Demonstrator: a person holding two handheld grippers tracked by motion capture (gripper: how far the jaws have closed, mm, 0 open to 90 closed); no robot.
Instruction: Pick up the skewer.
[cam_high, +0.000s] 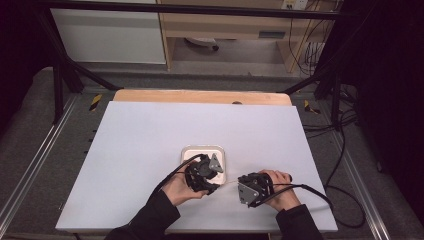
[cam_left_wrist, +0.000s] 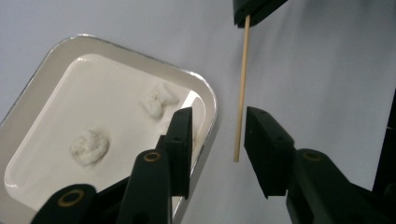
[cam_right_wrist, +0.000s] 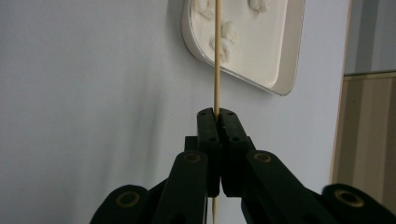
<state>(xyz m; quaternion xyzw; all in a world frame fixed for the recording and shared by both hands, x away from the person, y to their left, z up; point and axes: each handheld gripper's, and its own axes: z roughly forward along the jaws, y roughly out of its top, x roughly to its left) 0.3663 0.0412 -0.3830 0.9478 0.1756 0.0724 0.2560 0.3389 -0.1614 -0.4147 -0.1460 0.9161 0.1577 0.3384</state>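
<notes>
A thin wooden skewer runs straight out of my right gripper, whose jaws are shut on it. The skewer hangs down between the jaws of my left gripper, which stand apart and do not press on it. It lies closer to the right-hand jaw. Beside it sits a white square tray holding pale dough-like lumps. In the high view the tray lies mid-table, with the left gripper at its near edge and the right gripper just to the right.
A white sheet covers the table, with a wooden strip along its far edge. Black frame bars and cables stand around the table. A person's hands and dark sleeves come in from the bottom edge.
</notes>
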